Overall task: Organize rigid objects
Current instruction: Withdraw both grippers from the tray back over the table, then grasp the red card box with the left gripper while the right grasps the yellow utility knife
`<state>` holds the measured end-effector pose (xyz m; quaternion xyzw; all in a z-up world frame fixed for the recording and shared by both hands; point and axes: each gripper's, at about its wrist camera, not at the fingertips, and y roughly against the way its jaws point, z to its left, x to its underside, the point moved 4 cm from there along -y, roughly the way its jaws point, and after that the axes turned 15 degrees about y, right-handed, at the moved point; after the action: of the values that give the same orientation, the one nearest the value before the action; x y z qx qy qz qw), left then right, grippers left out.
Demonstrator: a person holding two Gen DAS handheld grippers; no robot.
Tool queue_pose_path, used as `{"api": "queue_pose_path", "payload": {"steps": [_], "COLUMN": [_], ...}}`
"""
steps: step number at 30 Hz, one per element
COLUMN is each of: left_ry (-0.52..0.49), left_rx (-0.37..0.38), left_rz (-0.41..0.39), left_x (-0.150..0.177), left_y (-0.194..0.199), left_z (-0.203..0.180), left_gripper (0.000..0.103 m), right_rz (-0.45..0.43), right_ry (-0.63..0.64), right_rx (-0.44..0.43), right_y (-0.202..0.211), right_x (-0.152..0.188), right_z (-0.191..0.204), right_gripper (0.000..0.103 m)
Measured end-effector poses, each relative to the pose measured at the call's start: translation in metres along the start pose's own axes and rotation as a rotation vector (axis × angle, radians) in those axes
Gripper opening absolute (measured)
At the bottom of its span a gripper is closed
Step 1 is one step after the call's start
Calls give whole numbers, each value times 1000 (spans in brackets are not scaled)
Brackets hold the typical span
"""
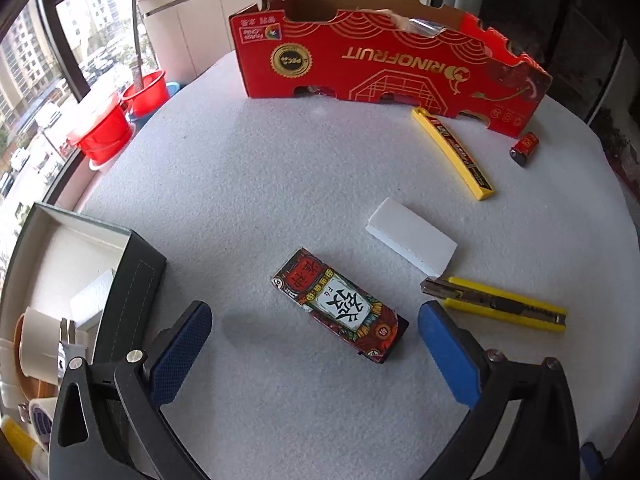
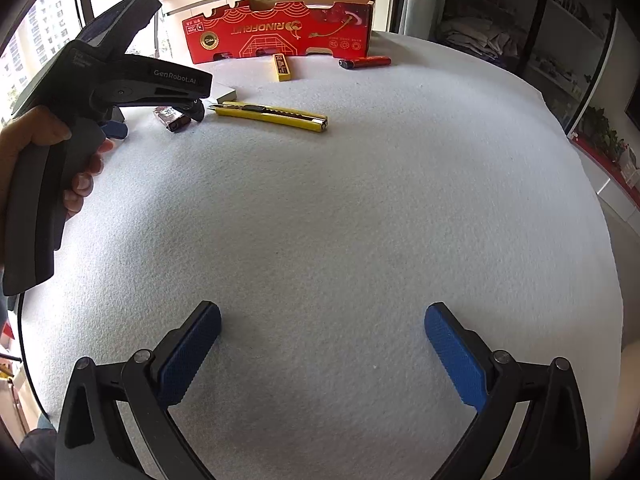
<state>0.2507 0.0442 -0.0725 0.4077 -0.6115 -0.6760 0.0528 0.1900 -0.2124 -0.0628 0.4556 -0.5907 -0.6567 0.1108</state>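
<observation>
At far left, a dark bin (image 1: 132, 280) on the worktop (image 1: 248, 184) already holds tape rolls, so I judge it the sorting bin. My left tongs (image 1: 314, 344) hover, blue pads wide apart, straddling a patterned red box (image 1: 340, 306), likely my next grab. Further right lie a white block (image 1: 412, 242), a yellow knife (image 1: 500, 304), a yellow blade case (image 1: 452, 152) and a small red battery (image 1: 526, 147) near the red carton (image 1: 380, 64). My right tongs (image 2: 322, 354) are apart too, empty over bare worktop.
</observation>
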Motion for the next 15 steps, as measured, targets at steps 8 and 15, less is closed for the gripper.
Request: {"api": "queue_pose_path", "payload": {"steps": [8,15], "left_ry": [-289,-232], "left_rx": [43,126], "left_rz": [-35,17], "left_x": [6,1], "left_y": [-1,-11], "left_z": [-21,-14], "left_gripper": [103,95], "right_rz": [-6,11], "right_ry": [10,10], "right_rx": [-4,-10], "right_y": [0,-1], "right_x": [0,-2], "right_z": [0,1], "right_gripper": [102,102]}}
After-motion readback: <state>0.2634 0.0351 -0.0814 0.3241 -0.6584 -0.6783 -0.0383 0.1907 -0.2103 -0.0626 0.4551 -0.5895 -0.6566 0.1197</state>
